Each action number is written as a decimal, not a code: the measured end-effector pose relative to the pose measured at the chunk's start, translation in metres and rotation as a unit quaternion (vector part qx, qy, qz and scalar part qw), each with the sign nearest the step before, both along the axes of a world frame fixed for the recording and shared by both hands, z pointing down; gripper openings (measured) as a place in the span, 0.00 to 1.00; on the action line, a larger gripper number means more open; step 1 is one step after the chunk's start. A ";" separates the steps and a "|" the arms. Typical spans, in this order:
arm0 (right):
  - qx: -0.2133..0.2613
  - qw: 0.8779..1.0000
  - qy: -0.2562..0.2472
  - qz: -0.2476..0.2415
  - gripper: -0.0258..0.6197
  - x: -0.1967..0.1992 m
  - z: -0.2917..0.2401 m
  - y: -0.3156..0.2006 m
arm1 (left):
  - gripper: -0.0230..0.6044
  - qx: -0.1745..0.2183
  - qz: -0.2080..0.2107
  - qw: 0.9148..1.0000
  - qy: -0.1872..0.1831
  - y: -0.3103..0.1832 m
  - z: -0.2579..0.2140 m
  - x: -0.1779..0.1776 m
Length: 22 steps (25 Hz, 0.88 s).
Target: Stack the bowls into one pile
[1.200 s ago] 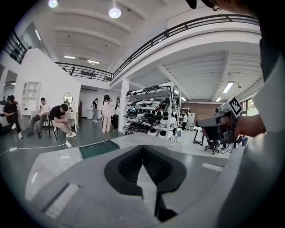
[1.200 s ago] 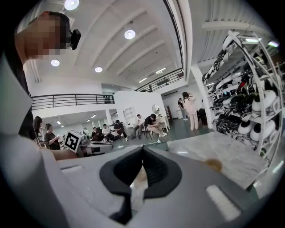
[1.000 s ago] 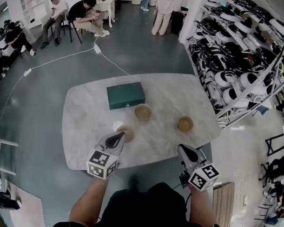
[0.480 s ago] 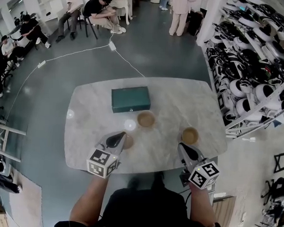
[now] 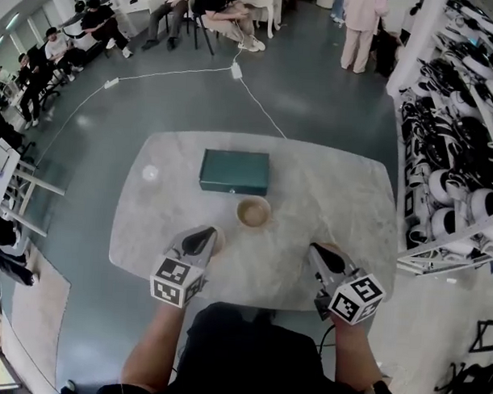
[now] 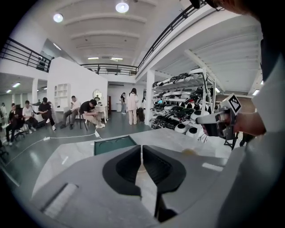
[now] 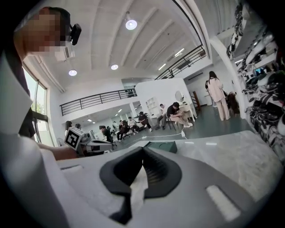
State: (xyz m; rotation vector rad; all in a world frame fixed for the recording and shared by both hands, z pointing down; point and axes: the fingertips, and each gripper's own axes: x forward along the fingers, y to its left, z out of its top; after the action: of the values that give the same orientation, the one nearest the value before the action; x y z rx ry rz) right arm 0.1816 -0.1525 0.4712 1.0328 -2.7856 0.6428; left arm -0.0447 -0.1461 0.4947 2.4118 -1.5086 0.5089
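Left tool (image 5: 205,235): jaws closed, empty (mostly hiding near-left bowl (image 5: 219,241)).
Right tool (image 5: 316,253): jaws closed, empty; largely covers right bowl (image 6: 189,152).
Middle bowl (image 5: 253,211): fully visible.

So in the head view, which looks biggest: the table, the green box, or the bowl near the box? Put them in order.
1. the table
2. the green box
3. the bowl
The box and bowl both rest on the table, so nearness doesn't muddle it.
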 end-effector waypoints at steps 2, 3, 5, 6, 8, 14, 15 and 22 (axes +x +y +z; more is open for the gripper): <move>-0.003 1.000 0.000 -0.017 0.04 -0.006 0.002 -0.007 | 0.06 -0.016 -0.008 1.000 -0.005 0.004 0.012 -0.004; -0.004 1.000 0.000 -0.022 0.04 -0.009 0.003 -0.010 | 0.08 -0.027 -0.009 1.000 -0.008 0.005 0.019 -0.006; -0.007 1.000 -0.003 -0.027 0.04 -0.016 0.003 -0.017 | 0.22 -0.049 -0.006 0.999 -0.014 0.009 0.035 -0.010; -0.009 1.000 -0.006 -0.028 0.04 -0.019 0.002 -0.019 | 0.24 -0.057 -0.004 0.998 -0.018 0.010 0.040 -0.012; -0.012 0.999 -0.011 -0.036 0.04 -0.029 0.002 -0.020 | 0.25 -0.063 0.001 0.998 -0.026 0.011 0.046 -0.017; -0.019 0.998 0.000 -0.061 0.04 -0.068 0.008 -0.017 | 0.32 -0.095 0.036 0.994 -0.050 0.022 0.079 -0.033; -0.020 0.998 0.000 -0.063 0.04 -0.073 0.008 -0.016 | 0.32 -0.103 0.045 0.992 -0.057 0.025 0.087 -0.034; -0.028 0.997 0.013 -0.076 0.04 -0.105 0.008 -0.009 | 0.34 -0.144 0.100 0.979 -0.108 0.038 0.136 -0.047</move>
State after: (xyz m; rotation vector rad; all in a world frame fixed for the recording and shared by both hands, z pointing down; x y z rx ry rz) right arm 0.0769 -0.1614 0.4797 0.8036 -2.7718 0.6783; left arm -0.0914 -0.1083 0.6312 2.3462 -1.1728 0.9879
